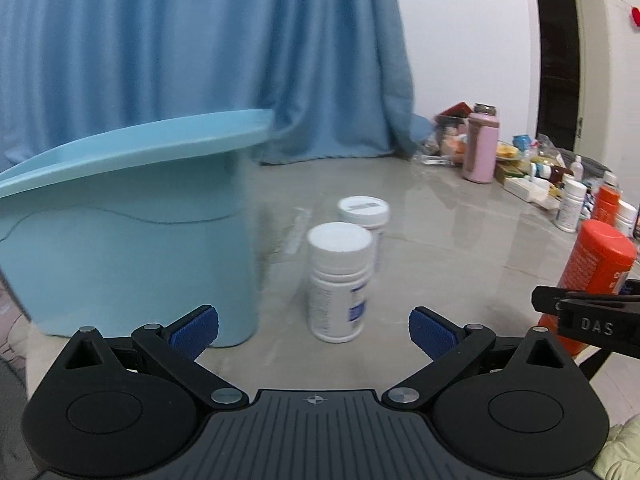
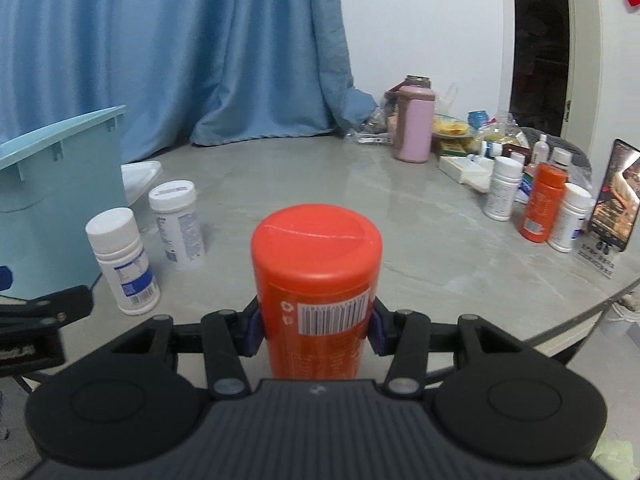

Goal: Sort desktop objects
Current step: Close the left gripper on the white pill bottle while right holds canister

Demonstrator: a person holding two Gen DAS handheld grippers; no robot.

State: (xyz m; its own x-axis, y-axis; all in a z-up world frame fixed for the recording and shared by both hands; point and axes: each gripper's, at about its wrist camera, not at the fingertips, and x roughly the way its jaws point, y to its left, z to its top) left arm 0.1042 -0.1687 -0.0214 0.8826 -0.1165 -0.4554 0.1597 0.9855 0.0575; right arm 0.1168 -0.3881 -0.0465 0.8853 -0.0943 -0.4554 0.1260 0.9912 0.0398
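Observation:
My right gripper (image 2: pixel 316 330) is shut on an orange bottle (image 2: pixel 316 276) with a barcode label, held upright; the same orange bottle (image 1: pixel 592 280) shows at the right edge of the left wrist view. My left gripper (image 1: pixel 313 330) is open, its blue pads wide apart, just short of a white pill bottle (image 1: pixel 338 280). A second white bottle (image 1: pixel 364 216) stands right behind it. Both white bottles (image 2: pixel 122 260) (image 2: pixel 178 224) stand beside the light blue bin (image 1: pixel 132 240), whose rim (image 2: pixel 60 136) shows in the right wrist view.
A grey round table (image 2: pixel 360 208) carries everything. At its far right stand a pink flask (image 2: pixel 414 124), more white and orange bottles (image 2: pixel 542 206), food packets and a propped phone (image 2: pixel 614 196). A blue curtain (image 1: pixel 200 40) hangs behind. A white lid-like piece (image 2: pixel 142 178) lies by the bin.

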